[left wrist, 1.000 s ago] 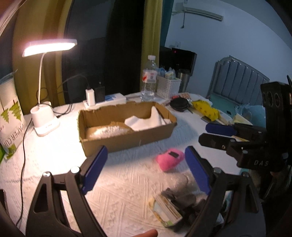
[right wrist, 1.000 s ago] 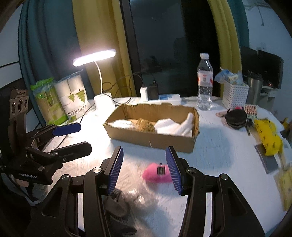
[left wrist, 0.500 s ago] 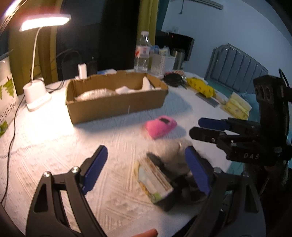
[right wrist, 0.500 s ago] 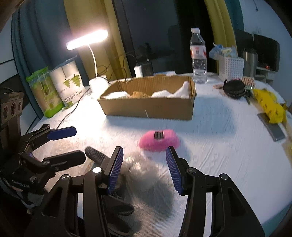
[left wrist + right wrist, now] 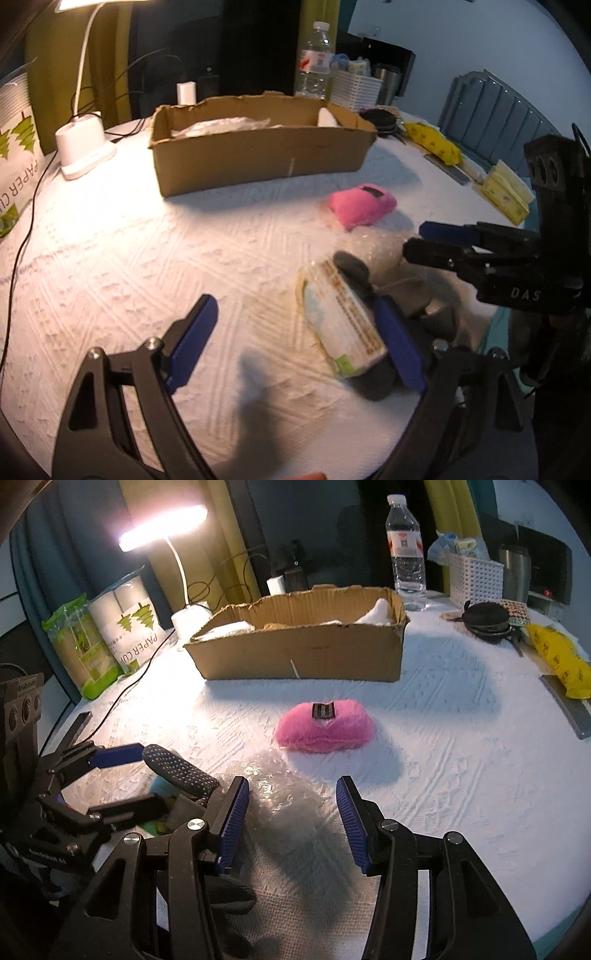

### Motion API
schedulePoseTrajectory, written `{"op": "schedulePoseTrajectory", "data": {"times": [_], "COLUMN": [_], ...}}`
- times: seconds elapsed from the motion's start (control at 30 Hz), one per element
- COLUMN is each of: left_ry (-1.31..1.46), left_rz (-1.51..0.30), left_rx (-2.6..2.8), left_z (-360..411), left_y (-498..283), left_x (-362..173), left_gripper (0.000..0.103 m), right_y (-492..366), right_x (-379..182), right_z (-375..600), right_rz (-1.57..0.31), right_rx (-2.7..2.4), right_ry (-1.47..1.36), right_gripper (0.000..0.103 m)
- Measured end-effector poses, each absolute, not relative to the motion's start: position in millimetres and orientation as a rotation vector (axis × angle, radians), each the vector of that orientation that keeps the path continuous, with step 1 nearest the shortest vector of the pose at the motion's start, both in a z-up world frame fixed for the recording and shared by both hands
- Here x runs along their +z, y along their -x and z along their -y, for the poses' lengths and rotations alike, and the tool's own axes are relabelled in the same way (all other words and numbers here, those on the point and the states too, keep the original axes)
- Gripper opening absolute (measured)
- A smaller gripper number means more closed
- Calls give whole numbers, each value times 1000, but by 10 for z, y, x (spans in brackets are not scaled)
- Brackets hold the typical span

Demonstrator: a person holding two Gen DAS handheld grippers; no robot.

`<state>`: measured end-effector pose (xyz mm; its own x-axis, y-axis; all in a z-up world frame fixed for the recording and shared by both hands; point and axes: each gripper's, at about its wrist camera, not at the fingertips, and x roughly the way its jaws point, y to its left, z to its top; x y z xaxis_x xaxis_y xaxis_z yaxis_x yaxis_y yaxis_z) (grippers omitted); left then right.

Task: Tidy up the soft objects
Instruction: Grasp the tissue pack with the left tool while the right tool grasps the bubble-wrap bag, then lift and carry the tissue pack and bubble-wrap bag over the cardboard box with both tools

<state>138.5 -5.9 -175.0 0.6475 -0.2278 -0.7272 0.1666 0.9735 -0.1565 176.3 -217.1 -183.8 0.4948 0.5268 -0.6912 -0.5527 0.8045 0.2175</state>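
Note:
A fluffy pink plush [image 5: 325, 727] [image 5: 360, 208] lies on the white tablecloth in front of an open cardboard box [image 5: 303, 653] [image 5: 258, 162] that holds white and tan soft things. Nearer me is a pile: clear bubble wrap [image 5: 280, 794] [image 5: 373, 247], a black dotted glove [image 5: 181, 771] and a green-and-white wrapped packet [image 5: 340, 321]. My right gripper [image 5: 291, 823] [image 5: 432, 243] hangs open over the bubble wrap, its pads not pressing it. My left gripper [image 5: 295, 336] [image 5: 122, 782] is wide open, with the packet lying just inside its right finger.
A lit desk lamp [image 5: 162, 528] and a pack of paper rolls [image 5: 125, 627] stand at the back left, with a cable [image 5: 22, 240] trailing across the cloth. A water bottle [image 5: 404, 554], white basket [image 5: 474, 579], black pouch [image 5: 484, 618] and yellow packet [image 5: 557, 661] sit at the right.
Both grippers have sunk toward the table and tipped downward. The pile of bubble wrap, glove and packet has come up between their fingers. Neither pair of jaws has changed its width.

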Motion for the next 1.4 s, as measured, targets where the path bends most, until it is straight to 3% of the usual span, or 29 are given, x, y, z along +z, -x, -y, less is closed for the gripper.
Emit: {"op": "schedulePoseTrajectory", "data": {"times": [0.2, 0.3, 0.43, 0.67, 0.9, 1.17, 1.23, 1.27, 1.4], "left_ry": [87, 105, 148, 163, 96, 84, 99, 109, 87], "left_rz": [-847, -853, -861, -850, -825, -860, -872, -885, -912], "left_rx": [-284, -324, -404, -416, -299, -245, -246, -255, -272], "left_z": [88, 113, 139, 117, -84, -153, -158, -147, 8], "left_y": [-1421, -1434, -1451, -1431, -1452, -1576, -1592, -1603, -1609], "left_x": [-1777, -1785, -1788, -1728, -1674, -1755, -1779, -1802, -1896], "left_gripper": [83, 74, 52, 33, 32, 38, 44, 53, 55], "right_y": [-1814, -1825, -1821, -1825, -1873, -1907, -1919, -1924, -1949], "right_x": [-1903, -1937, -1937, -1802, -1649, -1661, -1657, -1653, -1627], "right_z": [2090, 2055, 2022, 2046, 2109, 2092, 2086, 2089, 2095], "right_rz": [-863, -881, -882, -843, -805, -811, -811, -810, -803], "right_rx": [684, 709, 721, 716, 705, 707, 705, 705, 705], "right_ry": [39, 44, 47, 58, 46, 47, 47, 45, 42], "right_gripper": [52, 49, 41, 39, 39, 39, 39, 39, 39]}}
